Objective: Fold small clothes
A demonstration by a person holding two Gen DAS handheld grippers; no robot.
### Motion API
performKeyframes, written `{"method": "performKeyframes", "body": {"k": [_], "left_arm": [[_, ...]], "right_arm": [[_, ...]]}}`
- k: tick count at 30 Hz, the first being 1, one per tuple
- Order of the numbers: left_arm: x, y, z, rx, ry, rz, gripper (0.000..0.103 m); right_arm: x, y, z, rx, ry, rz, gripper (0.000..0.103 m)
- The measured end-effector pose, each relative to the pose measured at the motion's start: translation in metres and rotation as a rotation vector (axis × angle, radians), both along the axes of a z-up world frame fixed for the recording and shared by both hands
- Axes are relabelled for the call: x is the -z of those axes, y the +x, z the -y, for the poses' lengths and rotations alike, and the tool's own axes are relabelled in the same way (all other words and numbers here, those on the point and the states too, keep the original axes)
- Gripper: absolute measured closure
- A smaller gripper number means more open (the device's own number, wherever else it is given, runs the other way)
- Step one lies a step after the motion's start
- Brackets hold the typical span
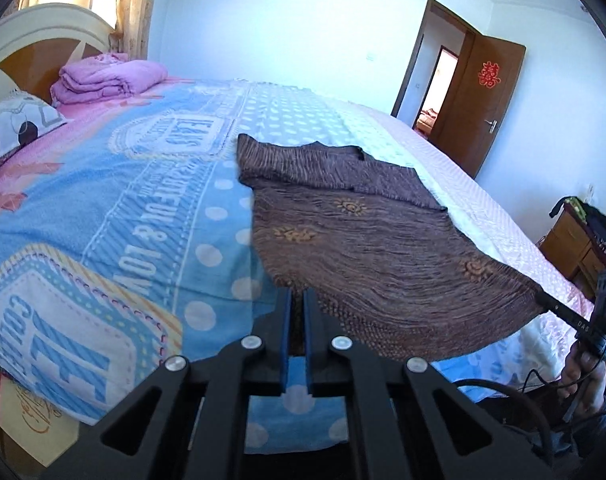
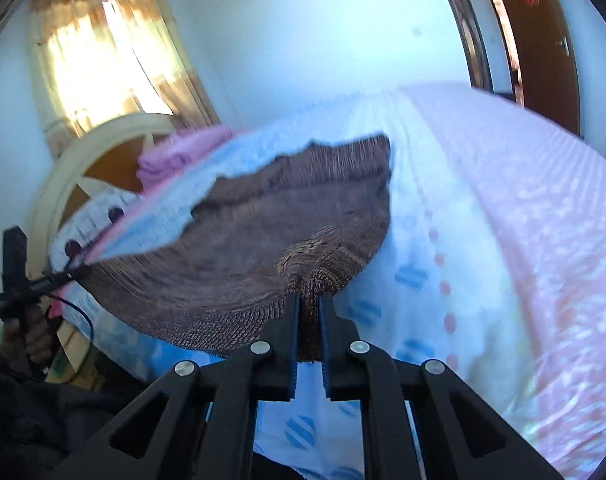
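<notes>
Now we have both grippers, left (image 1: 298,300) and right (image 2: 307,304), pinching the 2 near hem corners of the brown top (image 1: 367,232), lifted over the bed (image 1: 143,216). It looks light and floppy, so corners suit.

Bed (image 1: 483,204) carries a blue dotted, lettered blanket (image 1: 151,208) over a pink sheet (image 1: 499,216). Lying on it: brown knitted garment (image 1: 363,220), near hem raised; folded pink quilt (image 1: 107,80) and patterned pillow (image 1: 11,128) by the headboard (image 1: 43,36).
</notes>
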State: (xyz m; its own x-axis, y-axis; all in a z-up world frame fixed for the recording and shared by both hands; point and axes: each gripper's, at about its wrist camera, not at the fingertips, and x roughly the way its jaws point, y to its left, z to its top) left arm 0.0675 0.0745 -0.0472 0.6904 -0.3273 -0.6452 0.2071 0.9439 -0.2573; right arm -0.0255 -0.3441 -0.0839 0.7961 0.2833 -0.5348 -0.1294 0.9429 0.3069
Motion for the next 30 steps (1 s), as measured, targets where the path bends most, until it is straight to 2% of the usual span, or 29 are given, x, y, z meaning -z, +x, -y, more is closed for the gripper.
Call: {"method": "performKeyframes", "body": {"k": [3,7,13,20,25,30], "left_arm": [[0.002,0.005,-0.001,0.002,-0.017,-0.016,0.097],[-0.003,0.014,-0.003,0.003,-0.041,-0.013,0.097],[-0.027,0.032,-0.007,0.0,-0.107,0.034,0.098],[-0.05,0.066,-0.01,-0.017,-0.169,0.083,0.099],[-0.057,0.099,-0.007,-0.049,-0.163,0.106,0.099],[-0.055,0.133,-0.007,-0.073,-0.161,0.098,0.099]], "right_arm": [[-0.005,0.0,0.01,-0.003,0.079,0.007,0.095],[-0.01,0.009,0.011,-0.008,0.116,0.006,0.095],[-0.036,0.029,0.015,0.01,0.122,0.054,0.095],[-0.072,0.074,0.016,0.015,0.12,0.128,0.097],[-0.088,0.109,0.021,0.03,0.125,0.162,0.098],[-0.097,0.142,0.02,0.025,0.111,0.16,0.098]]}}
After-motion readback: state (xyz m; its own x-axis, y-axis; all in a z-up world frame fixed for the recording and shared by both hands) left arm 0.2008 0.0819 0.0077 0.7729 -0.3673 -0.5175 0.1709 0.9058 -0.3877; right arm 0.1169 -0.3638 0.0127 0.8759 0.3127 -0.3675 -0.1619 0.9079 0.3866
